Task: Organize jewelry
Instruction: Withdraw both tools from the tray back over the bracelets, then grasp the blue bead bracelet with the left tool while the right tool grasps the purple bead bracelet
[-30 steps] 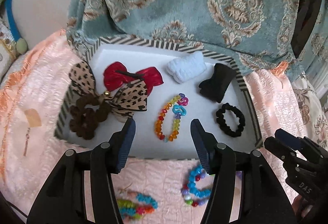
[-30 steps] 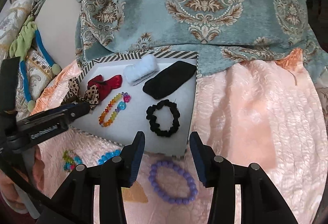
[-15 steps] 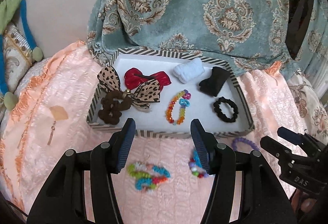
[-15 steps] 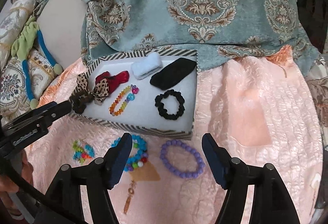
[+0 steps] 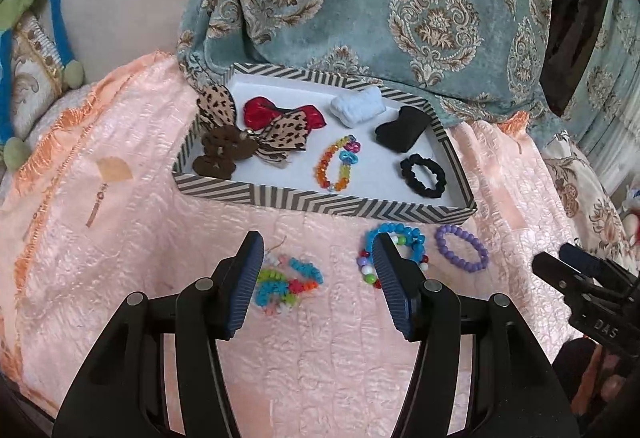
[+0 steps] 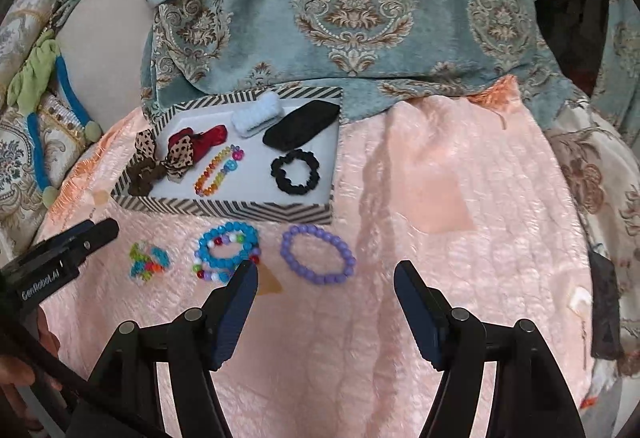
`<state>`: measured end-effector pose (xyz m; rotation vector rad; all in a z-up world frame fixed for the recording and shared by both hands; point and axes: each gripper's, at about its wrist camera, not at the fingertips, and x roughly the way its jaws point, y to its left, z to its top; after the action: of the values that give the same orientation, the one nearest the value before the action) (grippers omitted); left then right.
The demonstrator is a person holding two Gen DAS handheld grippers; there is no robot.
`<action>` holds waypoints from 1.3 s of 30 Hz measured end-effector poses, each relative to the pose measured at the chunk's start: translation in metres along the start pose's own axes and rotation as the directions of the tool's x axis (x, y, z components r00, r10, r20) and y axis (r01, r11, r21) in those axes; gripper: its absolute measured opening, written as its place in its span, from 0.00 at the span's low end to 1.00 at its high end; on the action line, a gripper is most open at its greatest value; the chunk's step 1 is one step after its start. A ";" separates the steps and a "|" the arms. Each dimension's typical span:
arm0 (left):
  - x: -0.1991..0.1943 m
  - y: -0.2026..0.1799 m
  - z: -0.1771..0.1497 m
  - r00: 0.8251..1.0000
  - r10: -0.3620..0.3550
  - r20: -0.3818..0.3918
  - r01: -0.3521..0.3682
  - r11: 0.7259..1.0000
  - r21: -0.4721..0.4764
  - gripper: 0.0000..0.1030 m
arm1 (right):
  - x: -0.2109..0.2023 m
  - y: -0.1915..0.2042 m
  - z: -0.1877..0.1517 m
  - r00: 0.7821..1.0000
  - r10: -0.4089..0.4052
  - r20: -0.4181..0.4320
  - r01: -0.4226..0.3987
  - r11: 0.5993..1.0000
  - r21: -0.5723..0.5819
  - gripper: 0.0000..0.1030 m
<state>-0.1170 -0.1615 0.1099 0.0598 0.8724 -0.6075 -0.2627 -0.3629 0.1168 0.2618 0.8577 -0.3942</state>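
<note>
A striped tray (image 5: 320, 203) (image 6: 224, 211) on the pink bedspread holds a rainbow bead bracelet (image 5: 336, 163), a black scrunchie (image 5: 423, 175), a black clip, a white clip, a red bow, a leopard bow and a brown scrunchie. In front of the tray lie a multicoloured bead bunch (image 5: 286, 284) (image 6: 149, 262), a blue bead bracelet (image 5: 400, 242) (image 6: 226, 250) and a purple bead bracelet (image 5: 462, 248) (image 6: 318, 254). My left gripper (image 5: 318, 250) is open and empty, above the bead bunch and the blue bracelet. My right gripper (image 6: 326, 274) is open and empty, just short of the purple bracelet.
A teal patterned blanket (image 6: 352, 5) lies bunched behind the tray. A cushion with a green and blue cord (image 6: 44, 97) sits at the left. A small fan-shaped earring (image 5: 108, 173) lies on the spread left of the tray.
Both grippers have pulled back from over the tray toward me, so the loose bracelets in front of it now show. The right gripper's jaws have opened wider.
</note>
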 end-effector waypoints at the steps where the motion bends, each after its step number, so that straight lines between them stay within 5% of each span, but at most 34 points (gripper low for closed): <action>1: 0.000 0.003 -0.001 1.000 -0.001 0.004 0.001 1.000 -0.005 0.55 | -0.004 0.001 -0.002 1.000 -0.012 0.001 0.012 1.000 -0.004 0.66; 14: -0.010 0.033 0.003 0.999 -0.009 0.033 0.011 0.998 -0.068 0.56 | -0.044 0.020 -0.015 0.993 -0.116 0.030 0.118 0.991 -0.057 0.67; 25: -0.015 0.040 0.005 0.993 -0.116 0.007 0.116 0.985 -0.125 0.61 | -0.071 0.016 -0.011 0.999 -0.024 0.021 0.025 0.999 -0.022 0.71; 30: 0.001 0.035 -0.001 0.994 -0.098 -0.057 0.093 0.991 -0.093 0.61 | -0.040 0.008 -0.008 0.998 0.054 -0.014 -0.054 0.999 0.005 0.71; 39: 0.037 0.017 0.003 0.981 -0.137 -0.137 0.131 0.990 -0.052 0.61 | 0.051 -0.014 0.006 0.993 0.053 -0.109 -0.053 0.999 0.007 0.66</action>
<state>-0.0885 -0.1660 0.0818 0.0050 1.0314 -0.7173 -0.2348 -0.3893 0.0799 0.3119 0.9554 -0.3344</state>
